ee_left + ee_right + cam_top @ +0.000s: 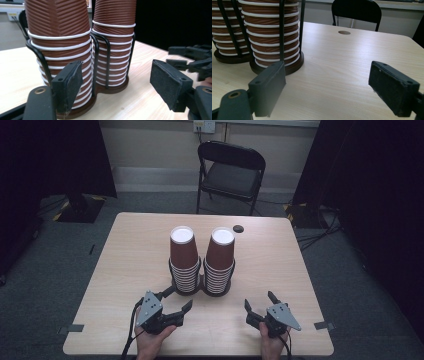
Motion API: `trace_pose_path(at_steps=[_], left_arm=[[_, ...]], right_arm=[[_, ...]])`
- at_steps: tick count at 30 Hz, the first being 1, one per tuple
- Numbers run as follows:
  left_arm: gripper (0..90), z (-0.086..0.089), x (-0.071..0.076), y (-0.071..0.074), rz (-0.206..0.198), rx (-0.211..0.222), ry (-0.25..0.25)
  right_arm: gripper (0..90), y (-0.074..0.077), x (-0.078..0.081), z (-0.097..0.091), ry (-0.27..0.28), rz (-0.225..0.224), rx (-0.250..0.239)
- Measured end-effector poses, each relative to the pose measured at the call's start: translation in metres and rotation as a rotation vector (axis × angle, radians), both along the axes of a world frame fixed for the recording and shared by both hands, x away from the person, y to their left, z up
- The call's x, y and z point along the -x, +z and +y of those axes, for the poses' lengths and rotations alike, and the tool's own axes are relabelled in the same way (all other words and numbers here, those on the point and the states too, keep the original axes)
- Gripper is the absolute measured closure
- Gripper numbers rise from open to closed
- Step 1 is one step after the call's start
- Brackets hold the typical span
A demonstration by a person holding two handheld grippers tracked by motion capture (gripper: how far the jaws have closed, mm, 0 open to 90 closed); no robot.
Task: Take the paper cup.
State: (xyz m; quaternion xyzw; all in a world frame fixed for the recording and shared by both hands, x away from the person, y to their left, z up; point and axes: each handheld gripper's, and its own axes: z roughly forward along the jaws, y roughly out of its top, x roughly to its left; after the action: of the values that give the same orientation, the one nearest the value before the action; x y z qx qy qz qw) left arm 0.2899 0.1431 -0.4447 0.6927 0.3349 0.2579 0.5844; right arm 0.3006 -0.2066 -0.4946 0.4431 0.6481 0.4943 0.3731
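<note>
On the pale wood bench, a folding chair behind it, the two cup stacks stand upright in their wire rack, tops cut off in my gripper views, while my left gripper and right gripper hold their jaws apart, empty.

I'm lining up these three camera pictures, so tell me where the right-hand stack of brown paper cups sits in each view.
High view: right cup stack is mid-picture, the right one of the pair.
Left gripper view: upper middle, the farther of the two stacks.
Right gripper view: upper left, the nearer of the two stacks.
Shared landmark: left cup stack, right beside it.
</note>
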Motion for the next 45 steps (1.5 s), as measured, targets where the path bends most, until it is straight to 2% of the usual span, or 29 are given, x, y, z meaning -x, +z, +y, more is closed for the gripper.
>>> trace_pose_path(at_steps=[2, 4, 6, 8, 15, 19, 22, 27, 34, 43, 45], left_arm=[[25.9, -0.006, -0.001, 0.001, -0.009, -0.048, 0.018], [25.0, -0.012, -0.002, 0.003, -0.004, -0.049, -0.008], [24.6, -0.013, -0.002, 0.004, -0.004, -0.055, -0.006], [23.9, -0.016, -0.003, 0.005, -0.003, -0.041, -0.017], [24.2, -0.023, -0.008, 0.009, 0.008, -0.043, -0.033], [24.2, -0.030, -0.007, 0.014, -0.004, -0.083, -0.033], [24.3, -0.033, -0.007, 0.018, -0.009, -0.052, -0.056], [24.5, -0.040, -0.010, 0.025, -0.032, -0.081, -0.045], [24.5, -0.045, -0.016, 0.035, -0.045, -0.052, -0.055], [24.4, -0.045, -0.025, 0.049, -0.024, -0.004, -0.067], [24.4, -0.045, -0.028, 0.054, -0.030, -0.001, -0.076]], right_arm=[[13.5, 0.000, 0.000, 0.000, 0.001, -0.001, -0.003], [13.5, 0.000, 0.000, -0.001, 0.006, -0.006, -0.008], [13.5, 0.000, 0.000, -0.002, 0.007, -0.006, -0.013], [13.4, 0.000, 0.001, -0.003, 0.016, -0.012, -0.025], [13.5, 0.000, 0.000, -0.003, 0.016, -0.004, -0.025], [13.5, 0.000, 0.001, -0.003, 0.028, -0.010, -0.026], [13.4, 0.000, 0.001, -0.003, 0.025, -0.009, -0.027], [13.4, 0.000, 0.001, -0.003, 0.025, -0.009, -0.027], [13.6, 0.000, 0.000, -0.003, 0.025, -0.006, -0.028], [13.7, 0.000, 0.000, -0.003, 0.025, -0.005, -0.029], [13.7, 0.000, 0.000, -0.003, 0.025, -0.004, -0.028]])
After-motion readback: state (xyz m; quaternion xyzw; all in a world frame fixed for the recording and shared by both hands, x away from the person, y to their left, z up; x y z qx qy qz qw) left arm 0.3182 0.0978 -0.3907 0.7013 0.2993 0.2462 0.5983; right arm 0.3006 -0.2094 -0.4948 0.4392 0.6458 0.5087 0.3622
